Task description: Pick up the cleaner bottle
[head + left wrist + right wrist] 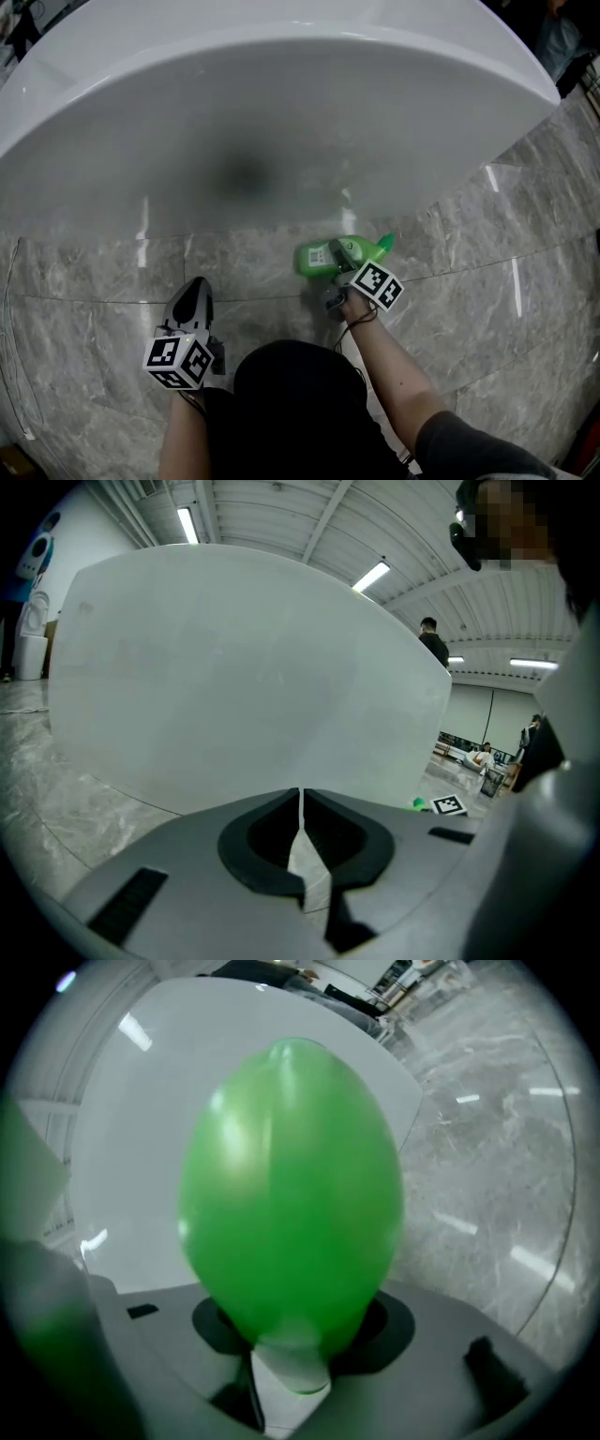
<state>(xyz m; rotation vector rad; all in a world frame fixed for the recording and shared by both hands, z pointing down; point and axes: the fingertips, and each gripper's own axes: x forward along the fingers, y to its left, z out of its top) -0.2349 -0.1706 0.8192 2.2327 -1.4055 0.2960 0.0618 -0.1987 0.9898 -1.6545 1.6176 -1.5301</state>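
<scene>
- L gripper (pixel 194 292): jaws together, nothing btwn them, low over the marble floor (pixel 84 309), well apart from the bottle. Best left idle and out of the way.
- White tub (pixel 281 103): fills the top of the head view. Its curved wall looks to lean out over the pickup spot, so I've prob little room above.
- Cleaner bottle (pixel 314 260): green, on its side at the foot of the tub, cap end pointing right. Can't tell if it's clear of the floor yet.
- R gripper (pixel 336 251): jaws fairly wide, clamped round the bottle's fat body. The R gripper view shows it seated deep btwn them.
- To do this well, imo: round plastic may slip or twist, so squeeze firm w/o crushing, lift slow, draw back toward me away from the tub wall, and watch the cap end for sag.
</scene>
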